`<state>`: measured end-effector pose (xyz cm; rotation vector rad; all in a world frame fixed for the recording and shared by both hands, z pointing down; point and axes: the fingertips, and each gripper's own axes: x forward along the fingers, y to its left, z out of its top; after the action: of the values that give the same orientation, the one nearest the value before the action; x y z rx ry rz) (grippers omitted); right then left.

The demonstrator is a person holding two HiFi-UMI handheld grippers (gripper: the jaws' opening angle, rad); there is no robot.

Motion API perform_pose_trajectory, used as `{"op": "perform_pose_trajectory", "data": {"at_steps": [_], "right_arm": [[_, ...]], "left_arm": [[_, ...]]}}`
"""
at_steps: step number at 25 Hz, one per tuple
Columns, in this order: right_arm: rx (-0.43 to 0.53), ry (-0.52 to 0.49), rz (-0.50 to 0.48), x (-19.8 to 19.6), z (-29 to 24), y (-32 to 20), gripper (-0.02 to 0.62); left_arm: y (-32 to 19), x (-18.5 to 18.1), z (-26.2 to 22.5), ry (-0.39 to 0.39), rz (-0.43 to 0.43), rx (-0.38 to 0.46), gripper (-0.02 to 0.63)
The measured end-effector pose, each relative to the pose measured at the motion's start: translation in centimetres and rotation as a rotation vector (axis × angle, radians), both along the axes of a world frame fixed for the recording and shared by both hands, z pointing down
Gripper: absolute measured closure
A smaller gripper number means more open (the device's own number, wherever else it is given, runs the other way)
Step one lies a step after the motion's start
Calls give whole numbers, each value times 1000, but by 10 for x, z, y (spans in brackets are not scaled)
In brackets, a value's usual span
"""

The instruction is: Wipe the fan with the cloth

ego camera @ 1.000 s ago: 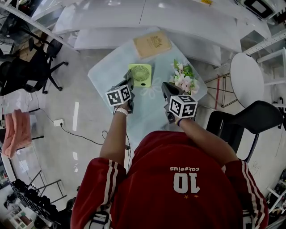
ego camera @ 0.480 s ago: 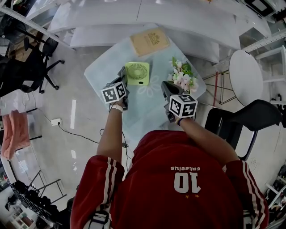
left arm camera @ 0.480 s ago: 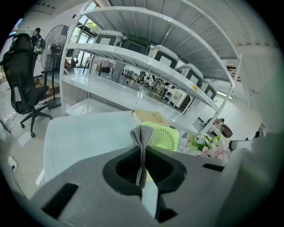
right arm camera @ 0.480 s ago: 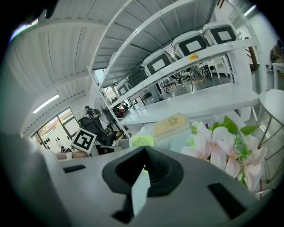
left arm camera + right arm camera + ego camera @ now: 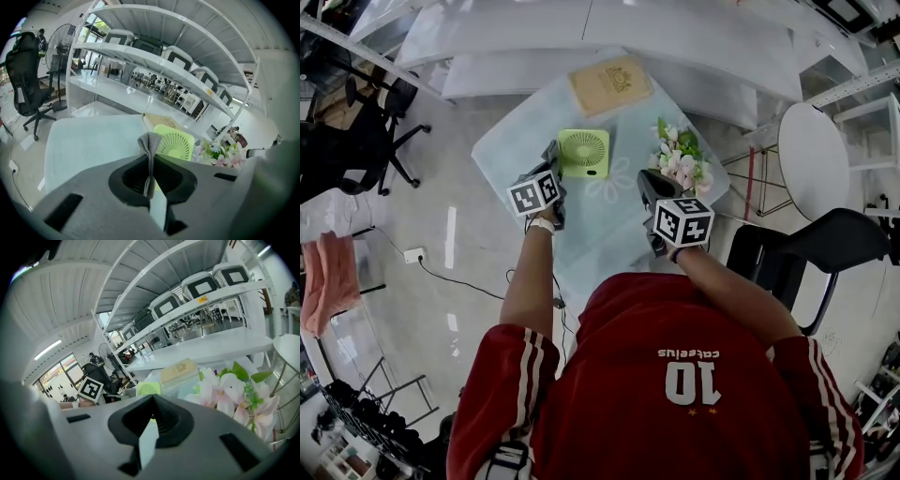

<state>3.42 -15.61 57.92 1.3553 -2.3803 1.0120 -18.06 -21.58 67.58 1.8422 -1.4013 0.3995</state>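
A light-green square fan (image 5: 584, 153) lies flat on the pale blue table (image 5: 511, 141). My left gripper (image 5: 553, 161) hovers just left of the fan and is shut on a grey cloth. In the left gripper view the folded cloth (image 5: 150, 140) sticks up out of the left gripper (image 5: 150, 164), with the fan (image 5: 176, 143) right behind it. My right gripper (image 5: 645, 186) is shut with nothing in it, low and to the right of the fan, beside the flowers. From the right gripper (image 5: 152, 400) the fan (image 5: 149, 388) shows small beyond the jaw tips.
A tan book (image 5: 612, 84) lies at the table's far side. Pink and white flowers (image 5: 682, 159) stand at its right edge. White shelving runs behind, a black chair (image 5: 825, 253) and a round white table (image 5: 816, 159) stand at right, and an office chair (image 5: 370, 141) at left.
My left gripper with the cloth has drifted a little left, off the fan's left edge. The right gripper has stayed put.
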Motion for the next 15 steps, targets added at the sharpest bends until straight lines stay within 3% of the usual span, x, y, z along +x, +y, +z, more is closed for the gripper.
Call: {"op": "perform_pose_trajectory", "data": {"at_steps": [15], "right_arm": [[-9, -3, 9, 7, 3, 0, 594]], "left_arm": [[1, 12, 8, 35, -12, -21, 583]]}}
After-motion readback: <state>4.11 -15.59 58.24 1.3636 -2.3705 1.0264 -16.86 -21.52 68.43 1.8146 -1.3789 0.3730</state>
